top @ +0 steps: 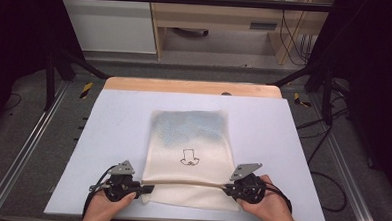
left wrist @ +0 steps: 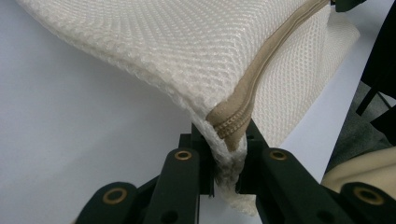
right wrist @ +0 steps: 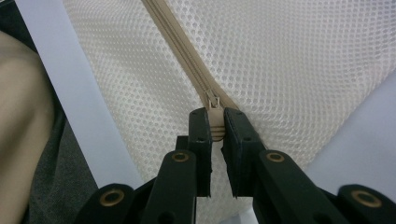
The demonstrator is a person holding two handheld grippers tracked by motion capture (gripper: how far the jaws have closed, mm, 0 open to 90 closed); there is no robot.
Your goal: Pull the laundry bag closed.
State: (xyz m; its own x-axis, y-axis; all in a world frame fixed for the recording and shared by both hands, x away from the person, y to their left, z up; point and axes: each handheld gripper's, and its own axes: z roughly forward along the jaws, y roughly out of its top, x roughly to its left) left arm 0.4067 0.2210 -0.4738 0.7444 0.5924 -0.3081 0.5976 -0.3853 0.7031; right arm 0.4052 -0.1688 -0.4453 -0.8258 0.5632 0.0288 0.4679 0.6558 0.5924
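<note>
- Mesh bag (top: pixel 189 150) lay flat at the middle of the pale table (top: pixel 108 136), its near end toward the person; a small black drawing (top: pixel 189 157) marked its upper face
- Zipper (top: pixel 186 182) ran across the near end of the bag, from one gripper to the other
- Left gripper (left wrist: pixel 229 161) was pinched on the corner of the bag at the zipper's end, mesh and tan tape bunched between the jaws
- Right gripper (right wrist: pixel 215 133) was closed on the tab of the zipper pull (right wrist: pixel 214 103) at the opposite end, jaws pressed onto it
- Step in hand, by judgement: running the slider along the zipper while the far corner was anchored
- Advice for that step: keep the left hold firm and the tape taut in a straight line; draw the pull along the track, not upward, so loose mesh does not catch in the teeth
- Material: cream open-weave mesh, soft and padded in look, honeycomb holes throughout; it should sag and wrinkle where unsupported
- Zipper tape was smooth tan fabric with fine matching teeth; the pull was small and pale
- Bluish tint showed through the far half of the bag; contents could not be identified
</note>
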